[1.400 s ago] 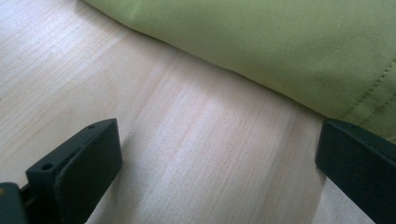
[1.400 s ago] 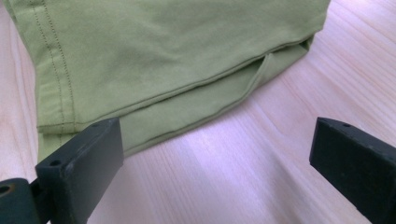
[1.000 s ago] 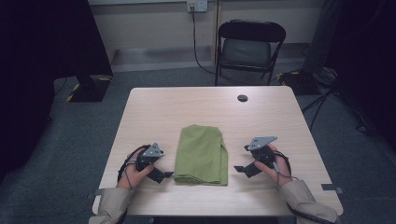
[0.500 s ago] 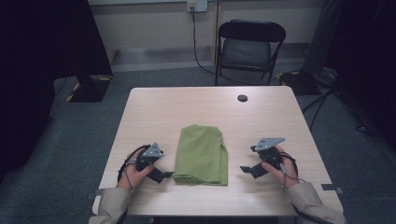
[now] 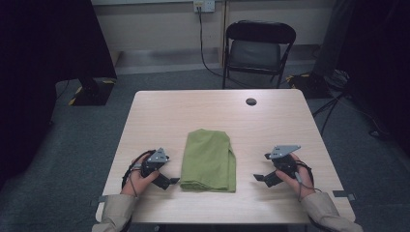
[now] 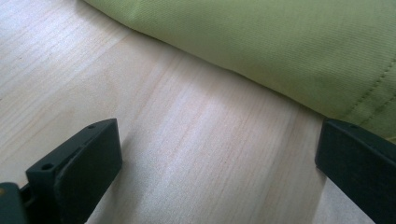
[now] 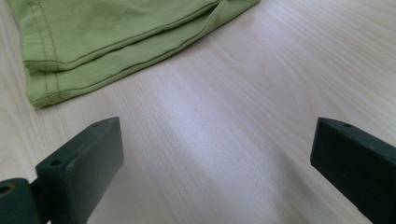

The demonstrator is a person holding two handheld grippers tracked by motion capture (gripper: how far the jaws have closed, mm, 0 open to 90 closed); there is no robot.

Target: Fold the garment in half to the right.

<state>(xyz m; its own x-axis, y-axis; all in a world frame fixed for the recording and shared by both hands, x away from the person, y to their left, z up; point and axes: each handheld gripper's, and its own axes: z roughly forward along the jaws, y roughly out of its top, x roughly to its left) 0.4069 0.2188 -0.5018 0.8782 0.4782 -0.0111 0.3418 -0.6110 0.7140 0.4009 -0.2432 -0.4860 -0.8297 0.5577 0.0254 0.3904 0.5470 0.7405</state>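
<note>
We see the folded green cloth [image 5: 209, 161] lying flat near the table's [image 5: 280, 121] front edge, between both grippers. Left gripper [image 5: 170, 181] sits just beside its edge, right gripper [image 5: 259, 178] farther off; both jaws gape wide, holding nothing, presumably poised to grasp opposite sides.

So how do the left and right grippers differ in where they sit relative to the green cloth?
The left gripper sits right beside the green cloth, near its near-left corner; the right gripper stands clearly apart, with bare table between. The left gripper view shows the cloth's smooth folded side; the right gripper view shows its layered, stitched edges. Both are open, empty and low over the table.
</note>
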